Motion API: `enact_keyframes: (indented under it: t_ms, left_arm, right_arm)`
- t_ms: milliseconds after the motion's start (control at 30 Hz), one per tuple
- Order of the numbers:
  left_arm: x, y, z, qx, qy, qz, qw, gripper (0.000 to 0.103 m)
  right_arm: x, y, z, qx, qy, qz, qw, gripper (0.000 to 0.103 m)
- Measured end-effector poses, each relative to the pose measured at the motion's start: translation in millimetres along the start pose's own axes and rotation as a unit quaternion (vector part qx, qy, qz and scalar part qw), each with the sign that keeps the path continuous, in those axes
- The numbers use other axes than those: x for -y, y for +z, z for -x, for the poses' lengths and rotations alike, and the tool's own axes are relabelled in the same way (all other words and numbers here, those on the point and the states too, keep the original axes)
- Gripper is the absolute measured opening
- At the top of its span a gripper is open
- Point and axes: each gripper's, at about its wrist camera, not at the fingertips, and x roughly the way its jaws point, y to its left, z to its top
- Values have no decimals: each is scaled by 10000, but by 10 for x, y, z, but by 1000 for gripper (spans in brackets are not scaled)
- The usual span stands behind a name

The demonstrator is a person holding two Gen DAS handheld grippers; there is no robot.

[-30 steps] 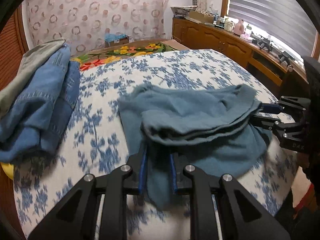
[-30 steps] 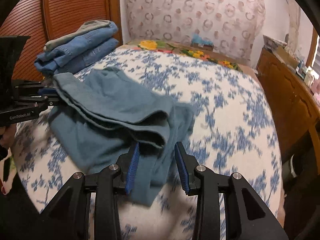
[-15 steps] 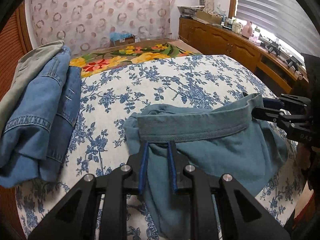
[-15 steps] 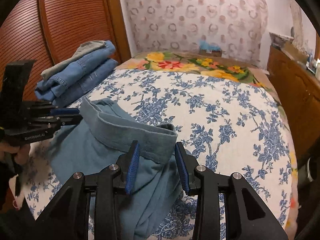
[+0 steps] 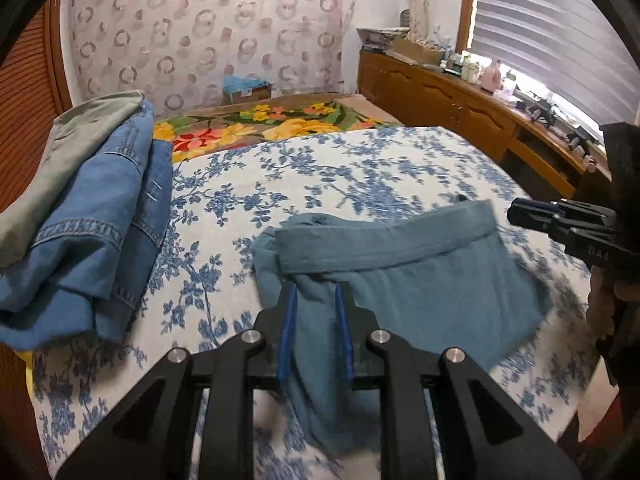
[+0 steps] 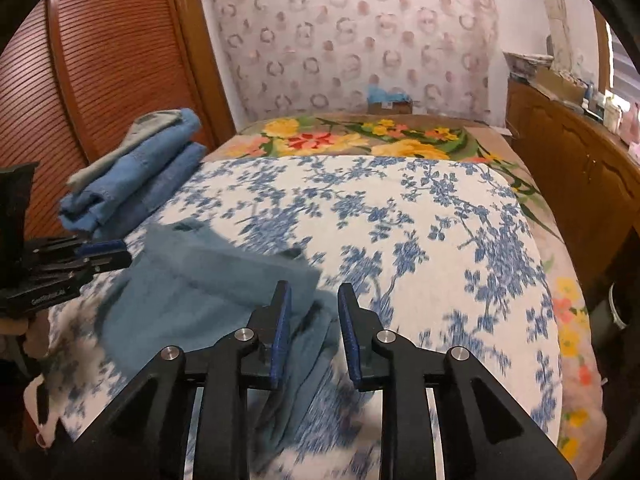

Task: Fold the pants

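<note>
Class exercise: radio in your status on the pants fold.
Left gripper clamped on teal pants. Right gripper closing, pads off the cloth. Denim stack well aside; nothing in the way.

Left gripper (image 5: 315, 316) jaws clamp fabric; right gripper (image 6: 313, 318) jaws closing, seemingly clear of cloth

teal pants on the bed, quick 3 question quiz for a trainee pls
1. True or false: the teal pants lie on the floral bedspread.
2. What is stacked at the bed's left edge in the left wrist view? A books; B folded jeans; C shoes.
3. Fill in: the left gripper has its fingers shut on the ___.

Key: 1 true; 2 B; 3 pants.
</note>
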Motion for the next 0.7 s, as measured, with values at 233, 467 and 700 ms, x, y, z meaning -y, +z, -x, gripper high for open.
enact_keyframes:
  t_ms: [233, 467, 700]
  left_arm:
    - [81, -272, 160, -33, -190, 76, 9998, 17]
    - [89, -448, 54, -223, -180, 134, 9995, 17]
    - [94, -475, -17, -225, -133, 150, 9995, 18]
  right_arm:
    - [-245, -379, 261, -178, 182, 201, 9995, 31]
    - [-348, -600, 315, -302, 154, 250, 9991, 31]
    - [-398, -651, 191, -512, 84, 368, 9980, 25]
